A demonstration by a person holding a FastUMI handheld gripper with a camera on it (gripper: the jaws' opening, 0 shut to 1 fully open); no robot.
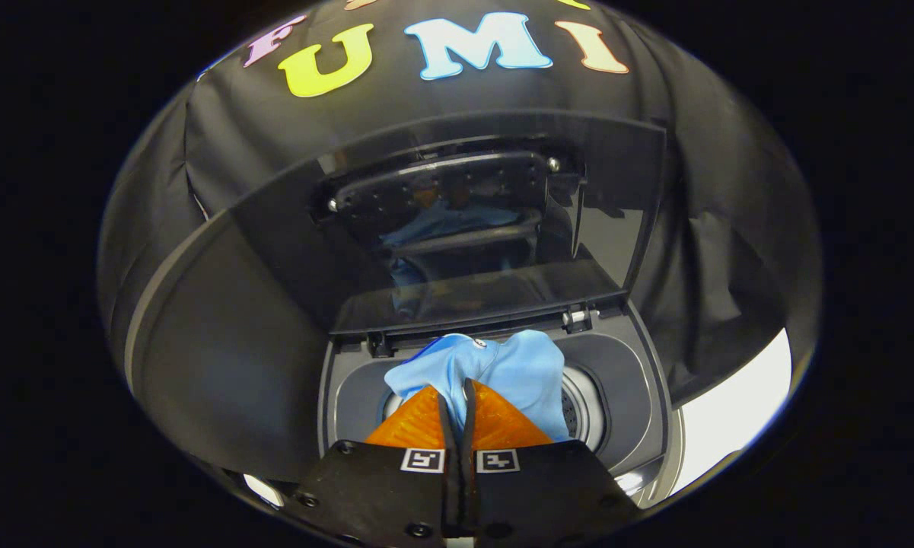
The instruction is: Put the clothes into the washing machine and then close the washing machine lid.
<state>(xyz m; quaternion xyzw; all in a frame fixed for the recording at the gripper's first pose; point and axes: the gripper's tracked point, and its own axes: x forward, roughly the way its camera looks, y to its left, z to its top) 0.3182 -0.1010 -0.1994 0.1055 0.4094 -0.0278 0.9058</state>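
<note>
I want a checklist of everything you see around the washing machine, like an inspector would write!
Surface: white floor or platform beside the washing machine.
Job's things: washing machine, top-loading, dark grey; its lid stands raised behind the opening. Light blue garment bunched over the drum opening, not yet dropped inside.
Clutter: nothing seen.
Grippers: tongs with orange fingers nearly together, pinching a fold of the garment above the drum.
Cables: nothing seen.
Surroundings: black cloth wall behind and around the machine; the glossy lid mirrors something blue.
</note>
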